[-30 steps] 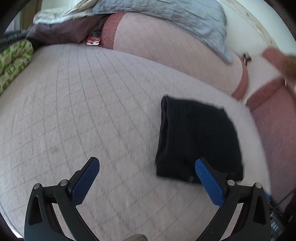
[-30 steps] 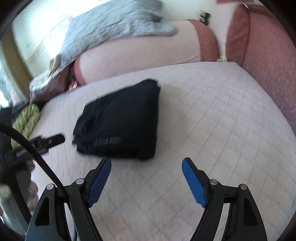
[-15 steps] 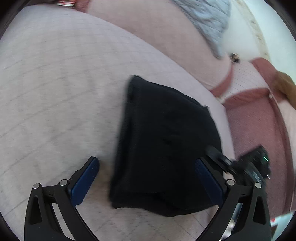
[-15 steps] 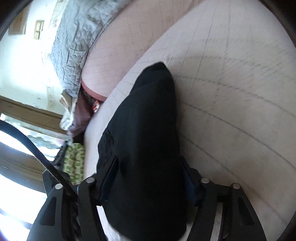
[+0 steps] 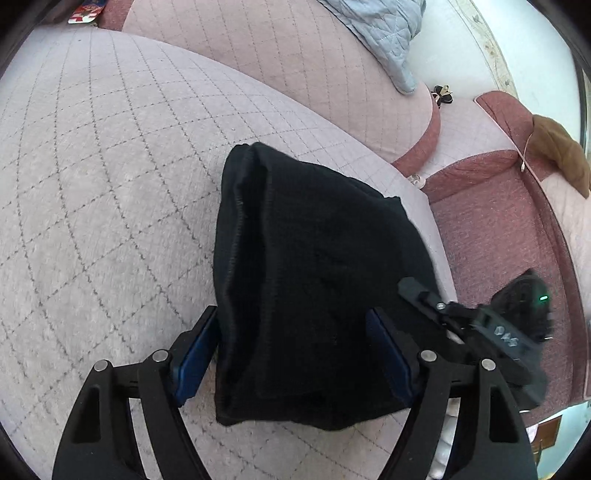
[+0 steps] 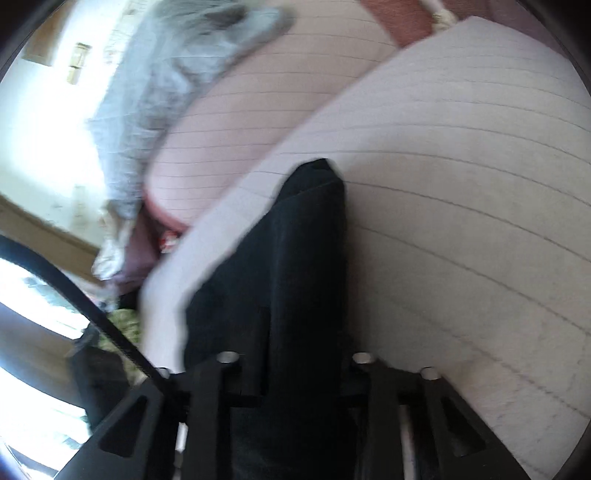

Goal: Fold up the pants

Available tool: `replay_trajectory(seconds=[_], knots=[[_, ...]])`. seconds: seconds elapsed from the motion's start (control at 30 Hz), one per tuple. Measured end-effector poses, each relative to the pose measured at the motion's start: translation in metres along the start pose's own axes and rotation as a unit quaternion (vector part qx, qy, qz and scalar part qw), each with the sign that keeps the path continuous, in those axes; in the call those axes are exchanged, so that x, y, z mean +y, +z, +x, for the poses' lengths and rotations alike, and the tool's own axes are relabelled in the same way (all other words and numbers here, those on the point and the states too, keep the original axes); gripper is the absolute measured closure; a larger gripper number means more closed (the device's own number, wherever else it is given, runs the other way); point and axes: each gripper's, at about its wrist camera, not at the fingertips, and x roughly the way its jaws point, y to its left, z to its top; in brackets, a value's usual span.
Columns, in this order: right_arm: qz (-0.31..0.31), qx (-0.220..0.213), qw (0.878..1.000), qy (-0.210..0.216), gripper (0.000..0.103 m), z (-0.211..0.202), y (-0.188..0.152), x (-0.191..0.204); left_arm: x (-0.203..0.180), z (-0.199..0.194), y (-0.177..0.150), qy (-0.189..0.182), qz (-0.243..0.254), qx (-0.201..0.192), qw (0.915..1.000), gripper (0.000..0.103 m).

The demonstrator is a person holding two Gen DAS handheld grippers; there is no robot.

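Broadly, a quilted pale sofa seat (image 5: 110,166) under a grey blanket (image 5: 384,33) far off. Folded black pants (image 5: 321,280) near the seat's right edge, larger than a second ago. Left gripper (image 5: 295,354) closing astride them; right gripper (image 6: 291,373) closing too, cloth between, grip unclear.

A pale quilted mattress (image 5: 110,177) carries folded black pants (image 5: 314,280) toward four o'clock; a pinkish bolster (image 5: 295,62) lies along its twelve o'clock edge.
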Motion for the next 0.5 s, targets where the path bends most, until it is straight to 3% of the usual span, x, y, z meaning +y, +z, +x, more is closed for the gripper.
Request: replay_trajectory(seconds=[0.03, 0.1, 0.23, 0.3, 0.43, 0.5], knots=[[0.01, 0.0, 1.0, -0.009, 0.052, 0.0, -0.002, -0.004, 0.002, -0.004, 0.001, -0.003, -0.004, 0.0, 1.0, 0.024], [0.013, -0.009, 1.0, -0.006, 0.052, -0.007, -0.001, -0.003, 0.002, -0.023, 0.008, -0.017, -0.007, -0.014, 0.9997, 0.024], [-0.023, -0.073, 0.997, -0.026, 0.052, -0.045, -0.003, 0.014, -0.003, -0.055, 0.016, -0.003, 0.0, -0.06, 0.9982, 0.024], [-0.03, -0.092, 0.995, -0.001, 0.052, -0.063, -0.007, 0.02, -0.009, -0.061, 0.013, -0.004, 0.011, -0.067, 0.9977, 0.024], [0.005, -0.031, 0.994, 0.109, 0.052, -0.055, -0.02, 0.018, -0.007, -0.043, 0.004, 0.016, 0.018, -0.037, 0.999, 0.024], [0.043, 0.017, 0.994, 0.103, 0.053, -0.023, -0.026, 0.004, -0.002, -0.035, 0.001, 0.029, 0.013, -0.025, 0.9992, 0.024]])
